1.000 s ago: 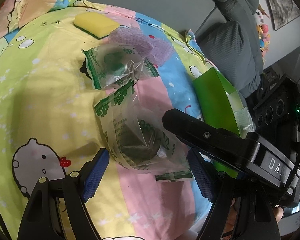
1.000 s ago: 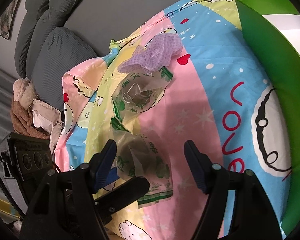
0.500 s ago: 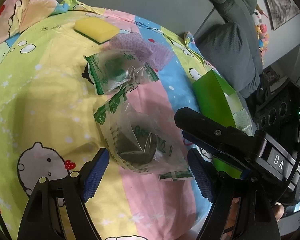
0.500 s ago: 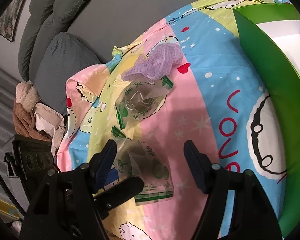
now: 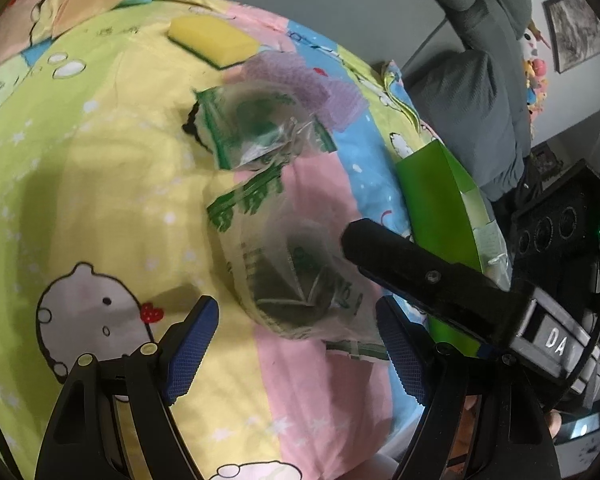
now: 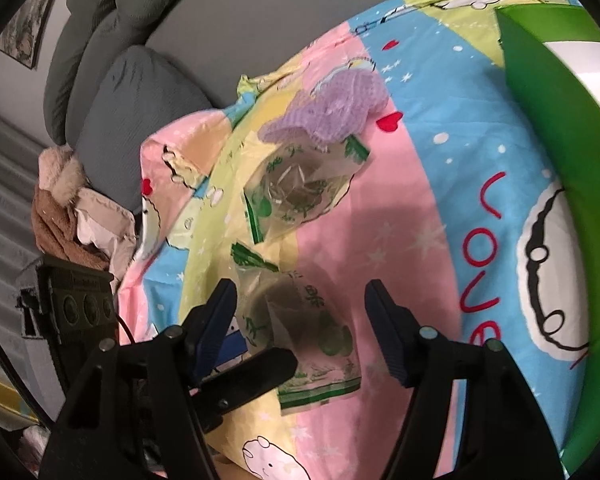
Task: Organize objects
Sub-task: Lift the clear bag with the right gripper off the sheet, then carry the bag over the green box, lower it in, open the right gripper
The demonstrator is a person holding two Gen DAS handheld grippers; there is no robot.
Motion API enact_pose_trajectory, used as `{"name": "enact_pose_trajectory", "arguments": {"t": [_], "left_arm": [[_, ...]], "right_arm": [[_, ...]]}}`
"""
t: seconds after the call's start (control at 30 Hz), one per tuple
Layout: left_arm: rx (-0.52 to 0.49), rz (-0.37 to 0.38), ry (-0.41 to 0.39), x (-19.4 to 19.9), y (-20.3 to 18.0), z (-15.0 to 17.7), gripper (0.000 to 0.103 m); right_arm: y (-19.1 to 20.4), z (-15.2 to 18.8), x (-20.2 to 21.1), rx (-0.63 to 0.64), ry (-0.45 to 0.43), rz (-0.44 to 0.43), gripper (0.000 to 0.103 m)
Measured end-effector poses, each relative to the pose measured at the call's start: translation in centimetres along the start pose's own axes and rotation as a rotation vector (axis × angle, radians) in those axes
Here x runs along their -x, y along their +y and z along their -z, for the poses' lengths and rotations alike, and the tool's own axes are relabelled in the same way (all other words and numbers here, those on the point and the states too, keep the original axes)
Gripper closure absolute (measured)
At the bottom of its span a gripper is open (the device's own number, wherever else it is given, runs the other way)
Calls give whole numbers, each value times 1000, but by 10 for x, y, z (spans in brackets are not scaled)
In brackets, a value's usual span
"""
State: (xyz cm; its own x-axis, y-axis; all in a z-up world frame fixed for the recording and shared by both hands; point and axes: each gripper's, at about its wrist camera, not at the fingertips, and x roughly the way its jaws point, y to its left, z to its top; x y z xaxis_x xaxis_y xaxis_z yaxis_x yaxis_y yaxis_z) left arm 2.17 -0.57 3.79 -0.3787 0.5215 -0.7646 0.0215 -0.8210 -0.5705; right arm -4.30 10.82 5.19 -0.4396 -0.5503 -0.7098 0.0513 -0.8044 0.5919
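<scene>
The green box (image 6: pixel 540 128) is cut off by the right edge of the right wrist view, so what it holds cannot be told. In the left wrist view, the right gripper (image 5: pixel 412 264) covers the lower part of this box and one side of the near plastic bag (image 5: pixel 296 264). The dark thing inside this bag is blurred and cannot be identified. The purple cloth (image 5: pixel 300 80) is partly hidden under the far plastic bag (image 5: pixel 260 128). The print on both bags is too blurred to read.
</scene>
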Motion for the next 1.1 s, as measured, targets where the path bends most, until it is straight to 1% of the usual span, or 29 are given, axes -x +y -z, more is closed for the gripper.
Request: {"name": "enact_pose_trajectory", "arguments": {"t": [0.1, 0.17, 0.2, 0.23, 0.27, 0.33, 0.43, 0.47, 0.5, 0.53, 0.57, 0.6, 0.67, 0.77, 0.8, 0.87, 0.93, 0.97, 1.03, 1.1], "left_arm": [[10, -9, 0, 2, 6, 0, 22], [10, 1, 6, 1, 9, 0, 21], [9, 2, 11, 0, 10, 0, 20], [4, -4, 16, -2, 10, 0, 16], [-2, -16, 16, -3, 12, 1, 15], [-6, -27, 8, -3, 13, 0, 15], [-18, -26, 2, -3, 14, 0, 15], [-32, -29, -1, -4, 13, 0, 16], [-50, -29, -2, -4, 10, 0, 21], [-69, -13, -9, -3, 8, 1, 32], [-92, 16, -23, 0, 2, 2, 40], [-113, 0, -33, 1, -3, 3, 40], [-161, -55, -46, -2, -13, 4, 40], [-178, -62, -54, -2, -18, 5, 40], [-189, -63, -69, 1, -23, 5, 40], [-209, -54, -98, 6, -30, 6, 40], [-246, -42, -140, 13, -40, 7, 40], [-266, -15, -174, 16, -46, 7, 40], [-281, 11, -192, 17, -54, 7, 40], [-300, 30, -199, 15, -62, 8, 41]], "right_arm": [[3, 0, -9, 1, 28, -9, 36], [5, 0, -13, 5, 39, -17, 36], [5, 0, -16, 9, 48, -23, 36], [6, 0, -19, 11, 58, -27, 36], [6, 0, -22, 11, 69, -29, 36], [6, 0, -30, 8, 91, -28, 36], [7, 0, -35, 17, 97, -29, 36], [6, 0, -38, 16, 104, -30, 36], [5, 0, -40, 11, 109, -33, 42], [5, 1, -42, 14, 116, -25, 44], [6, 1, -44, 28, 120, -18, 46], [7, 1, -43, 34, 116, -20, 47], [12, 2, -40, 57, 103, -28, 48], [16, 4, -35, 86, 80, 0, 48], [16, 4, -33, 83, 73, 0, 48], [16, 3, -26, 79, 53, -10, 48], [19, 1, -13, 85, 13, -16, 48], [19, 0, -5, 86, -16, -21, 48], [19, -2, 11, 82, -77, -22, 48], [16, -2, 23, 64, -108, -12, 48]]}}
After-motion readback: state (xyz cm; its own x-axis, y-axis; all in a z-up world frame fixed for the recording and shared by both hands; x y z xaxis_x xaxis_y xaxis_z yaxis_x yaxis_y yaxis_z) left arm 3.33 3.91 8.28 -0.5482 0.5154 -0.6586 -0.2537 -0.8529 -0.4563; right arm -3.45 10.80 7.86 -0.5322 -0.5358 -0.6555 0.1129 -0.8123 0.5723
